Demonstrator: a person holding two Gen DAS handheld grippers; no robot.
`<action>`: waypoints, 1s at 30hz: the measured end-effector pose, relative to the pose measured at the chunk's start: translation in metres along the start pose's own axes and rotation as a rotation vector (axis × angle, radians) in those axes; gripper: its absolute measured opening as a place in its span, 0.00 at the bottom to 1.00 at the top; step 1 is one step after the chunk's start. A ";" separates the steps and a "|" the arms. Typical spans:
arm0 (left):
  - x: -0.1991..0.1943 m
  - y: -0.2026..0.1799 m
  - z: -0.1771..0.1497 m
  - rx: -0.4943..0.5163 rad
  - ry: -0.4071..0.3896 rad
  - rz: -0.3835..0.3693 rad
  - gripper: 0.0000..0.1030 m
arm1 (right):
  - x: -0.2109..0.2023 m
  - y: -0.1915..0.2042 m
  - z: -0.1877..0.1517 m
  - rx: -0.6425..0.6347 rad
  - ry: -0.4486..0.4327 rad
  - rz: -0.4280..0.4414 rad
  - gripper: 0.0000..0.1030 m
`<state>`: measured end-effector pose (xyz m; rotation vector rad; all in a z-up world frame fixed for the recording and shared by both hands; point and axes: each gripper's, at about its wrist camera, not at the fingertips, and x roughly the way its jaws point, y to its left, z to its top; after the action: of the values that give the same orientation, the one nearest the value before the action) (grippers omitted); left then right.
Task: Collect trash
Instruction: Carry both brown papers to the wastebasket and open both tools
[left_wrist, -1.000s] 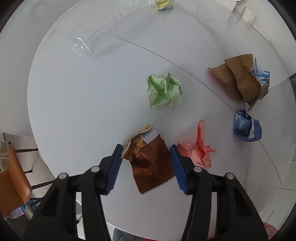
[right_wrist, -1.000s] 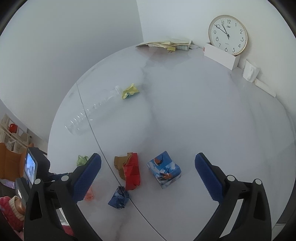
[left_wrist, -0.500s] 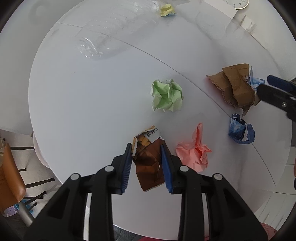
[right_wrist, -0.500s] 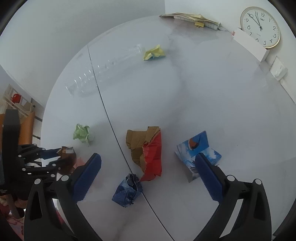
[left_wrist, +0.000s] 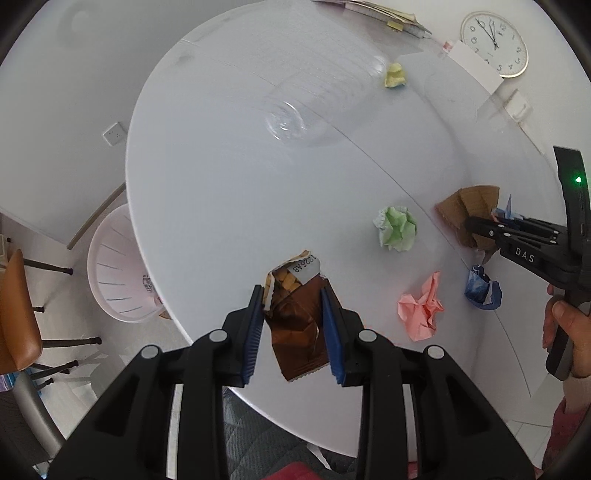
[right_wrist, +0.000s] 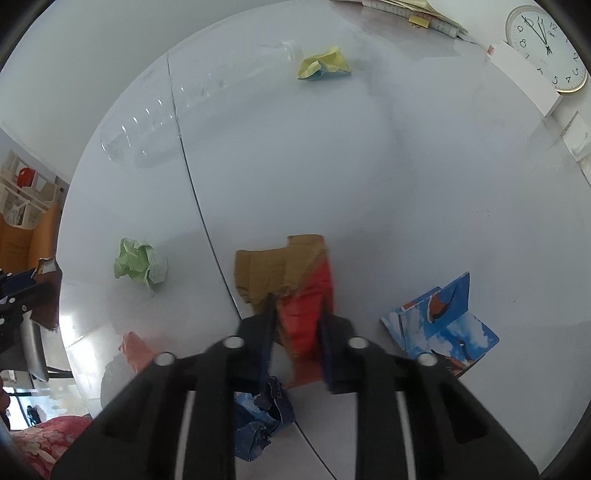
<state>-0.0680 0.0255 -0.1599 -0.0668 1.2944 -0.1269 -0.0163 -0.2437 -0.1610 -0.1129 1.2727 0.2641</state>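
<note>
The work surface is a round white table (left_wrist: 229, 192) with a glossy top and a thin dark seam (right_wrist: 195, 206) running across it; it stands against plain white walls. A round wall clock (left_wrist: 494, 43) leans at the far edge behind a white card holder (right_wrist: 524, 75), with a stack of papers (left_wrist: 373, 11) beside them. On the floor to the left sit a white slatted waste basket (left_wrist: 118, 269) and a brown chair (left_wrist: 16, 314); a wall socket (left_wrist: 115, 133) is visible above them. The left gripper (left_wrist: 295, 325) is clenched on a brown snack wrapper (left_wrist: 297, 325), which hangs between the blue pads above the table's near edge. The right gripper (right_wrist: 295, 332) has just been closing and is now clamped on a crumpled red-and-brown cardboard piece (right_wrist: 291, 280) lying on the table at the seam. Loose trash on the surface: a green paper ball (left_wrist: 396, 229), a pink paper ball (left_wrist: 423, 314), a blue crumpled wrapper (left_wrist: 482, 290), a yellow paper ball (left_wrist: 395, 75), a clear plastic bottle (right_wrist: 192, 114) lying on its side, and a blue printed carton (right_wrist: 443, 325) just right of the right gripper. A hand (left_wrist: 565, 332) grips the right gripper's handle.
</note>
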 end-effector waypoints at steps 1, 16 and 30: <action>-0.003 0.005 0.000 -0.013 -0.008 0.002 0.29 | -0.004 -0.001 0.000 0.011 -0.007 0.006 0.16; -0.047 0.157 0.004 -0.195 -0.084 0.064 0.29 | -0.110 0.100 0.041 -0.098 -0.214 0.104 0.16; -0.001 0.274 0.022 -0.236 -0.005 0.118 0.32 | -0.056 0.298 0.104 -0.317 -0.170 0.283 0.16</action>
<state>-0.0318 0.2970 -0.1859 -0.1922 1.3002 0.1279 -0.0115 0.0598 -0.0584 -0.1771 1.0685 0.7057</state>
